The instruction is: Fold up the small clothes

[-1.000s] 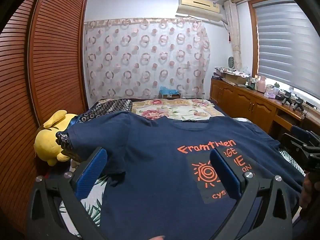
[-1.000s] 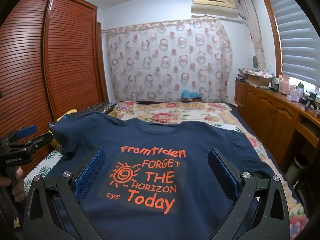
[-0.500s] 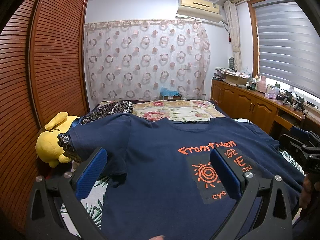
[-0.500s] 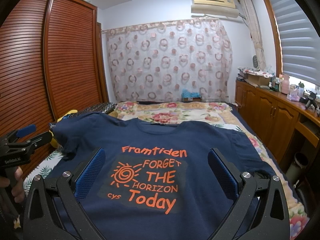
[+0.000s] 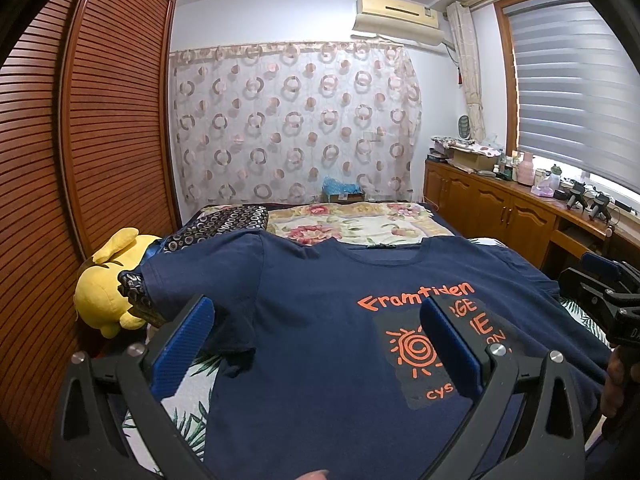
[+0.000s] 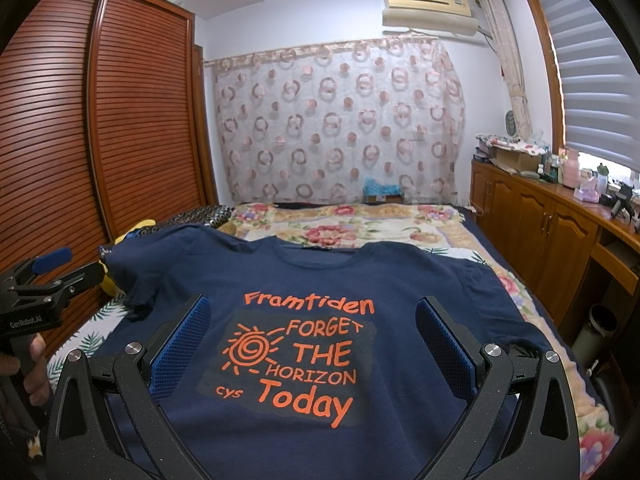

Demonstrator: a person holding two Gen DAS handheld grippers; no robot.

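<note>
Bedroom surroundings frame the work: a slatted wooden wardrobe (image 6: 100, 140) to the left of both tools, a ring-patterned curtain (image 5: 296, 128) straight ahead, and a bed with a floral cover (image 6: 360, 228) stretching forward.

Directly ahead of and below the right gripper (image 6: 312, 344) lies a navy T-shirt (image 6: 400, 280), spread face up on the bed, its orange "Forget the Horizon Today" print showing between the blue pads. Both sleeves are out to the sides and the collar points away from the tool; the left sleeve looks slightly rumpled at its edge. The right gripper's jaws stand wide apart, holding nothing.

The left gripper (image 5: 316, 344) hovers over the shirt's left half, jaws likewise spread and empty, with the sleeve edge just beyond its left pad. A yellow plush toy (image 5: 108, 292) sits farther left, beside the wardrobe.

Judging by how the shirt lies, it has been laid out flat but no fold has been made. Everything remains: sleeves and sides inward, then hem toward collar. Whether other clothes wait cannot be told.
</note>
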